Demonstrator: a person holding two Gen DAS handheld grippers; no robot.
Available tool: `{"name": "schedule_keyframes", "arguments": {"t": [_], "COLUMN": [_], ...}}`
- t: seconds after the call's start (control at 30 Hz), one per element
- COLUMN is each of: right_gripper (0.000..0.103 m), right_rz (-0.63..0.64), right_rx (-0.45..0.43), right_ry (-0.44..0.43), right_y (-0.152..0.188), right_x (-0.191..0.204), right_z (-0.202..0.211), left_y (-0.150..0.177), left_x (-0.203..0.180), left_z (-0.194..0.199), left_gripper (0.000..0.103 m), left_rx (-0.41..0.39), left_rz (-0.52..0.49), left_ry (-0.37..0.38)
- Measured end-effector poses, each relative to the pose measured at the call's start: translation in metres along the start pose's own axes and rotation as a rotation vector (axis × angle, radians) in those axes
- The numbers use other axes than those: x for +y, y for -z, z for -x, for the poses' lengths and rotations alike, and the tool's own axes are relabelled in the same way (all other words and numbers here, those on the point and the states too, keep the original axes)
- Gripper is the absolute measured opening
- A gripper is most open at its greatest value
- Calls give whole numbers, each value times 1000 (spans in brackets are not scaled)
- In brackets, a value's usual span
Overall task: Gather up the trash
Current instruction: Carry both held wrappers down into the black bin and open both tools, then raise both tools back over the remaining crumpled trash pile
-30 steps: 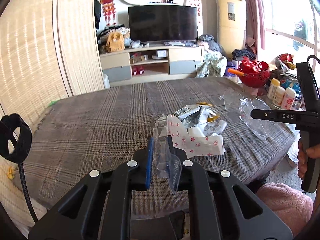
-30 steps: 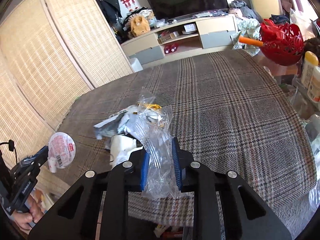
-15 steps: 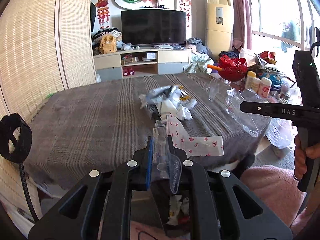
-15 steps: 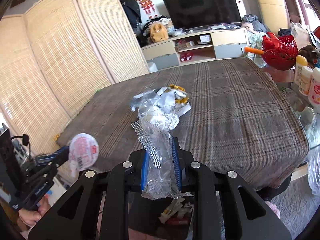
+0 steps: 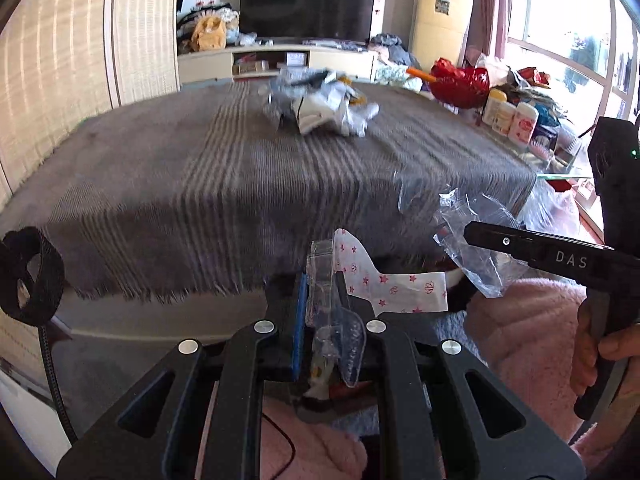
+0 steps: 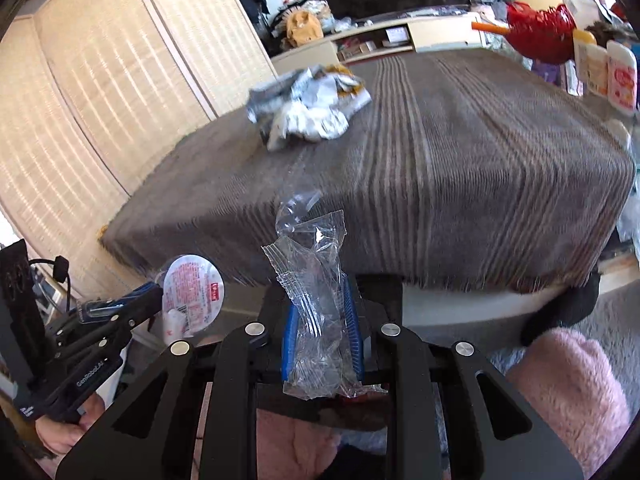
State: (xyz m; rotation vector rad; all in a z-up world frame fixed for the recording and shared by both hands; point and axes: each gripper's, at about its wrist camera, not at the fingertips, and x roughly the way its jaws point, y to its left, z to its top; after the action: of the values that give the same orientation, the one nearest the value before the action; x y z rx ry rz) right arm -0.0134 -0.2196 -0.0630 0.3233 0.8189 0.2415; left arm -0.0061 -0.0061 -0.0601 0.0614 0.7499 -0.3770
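My left gripper point(image 5: 320, 304) is clamped on a small clear plastic cup with a star-printed peel lid point(image 5: 384, 284); the lid flap sticks out to the right of the pads, and from the right wrist view the same lid point(image 6: 192, 292) shows round and face-on. My right gripper point(image 6: 320, 316) is clamped on a crumpled clear plastic wrapper point(image 6: 312, 276), most of it bunched between the blue pads point(image 6: 352, 312), a loose tail rising above them.

Both tools hang off the near edge of the table point(image 5: 200, 184), out over my lap in pink fleece point(image 5: 520, 340). A dark opening with scraps in it shows just below each gripper; I take it to be the bin, though only a sliver is visible.

Step in hand, as I judge it: drop both pieces into that bin.
- Centre each gripper above the opening before parting the pads; the wrapper is light and could drift sideways.
- Tip the left tool downward so the cup falls clear and the lid flap does not catch on a pad.
- Release one at a time, left first; film may cling to the rubber, so a small shake may be needed.

Remaining: a pile of crumpled wrappers point(image 5: 320, 104) sits far out on the tablecloth, well apart from both tools. Red basket point(image 5: 460, 80) and bottles point(image 5: 508, 116) at the far right look like keepers.
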Motion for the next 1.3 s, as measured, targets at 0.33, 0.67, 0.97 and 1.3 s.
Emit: {"name": "schedule_keyframes", "arguments": {"t": [0.33,0.67,0.97,1.3], "right_gripper": [23,23,26,58], "right_rz": [-40,-85,-104,-124], "right_rx": [86,190,257,250], "right_ry": [21,21,29,6], "right_y": [26,43,51,47], "right_x": [-12,-27,-32,-34], "right_z": [-38,-79,-103,-106], "left_y": [32,52,62,63], "left_x": [2,3,0,-1], "left_z": [-48,-91,-119,-131], "left_gripper": [12,12,12,33], "left_rx": [124,230,313,336], "left_rz": [34,53,57,78], "left_ry": [15,25,60,80]}}
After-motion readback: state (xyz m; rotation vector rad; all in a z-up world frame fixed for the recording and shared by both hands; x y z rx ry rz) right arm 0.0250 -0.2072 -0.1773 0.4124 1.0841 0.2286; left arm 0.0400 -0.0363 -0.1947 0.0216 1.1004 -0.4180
